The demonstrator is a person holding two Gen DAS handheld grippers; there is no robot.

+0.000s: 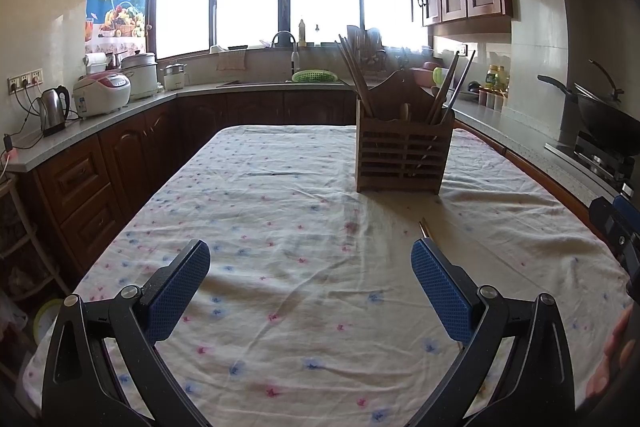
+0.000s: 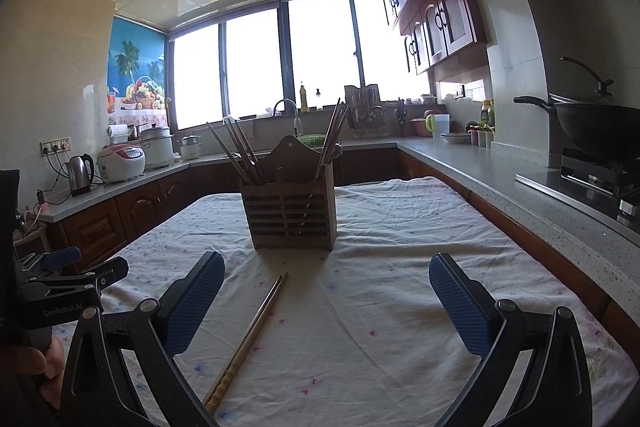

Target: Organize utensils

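A slatted wooden utensil holder (image 1: 402,155) (image 2: 291,213) stands upright on the cloth-covered table and holds several chopsticks (image 2: 240,151) leaning out of it. A loose pair of chopsticks (image 2: 250,335) lies flat on the cloth in front of the holder; only its tip (image 1: 424,228) shows in the left wrist view, just beyond my right finger. My left gripper (image 1: 310,293) is open and empty above the cloth. My right gripper (image 2: 326,307) is open and empty, with the loose chopsticks lying just inside its left finger (image 2: 196,303).
The table has a floral cloth (image 1: 280,211). Counters wrap around it: kettle (image 1: 54,109) and rice cooker (image 1: 102,93) on the left, sink with green basket (image 1: 314,77) at the back, wok on a stove (image 2: 600,131) on the right.
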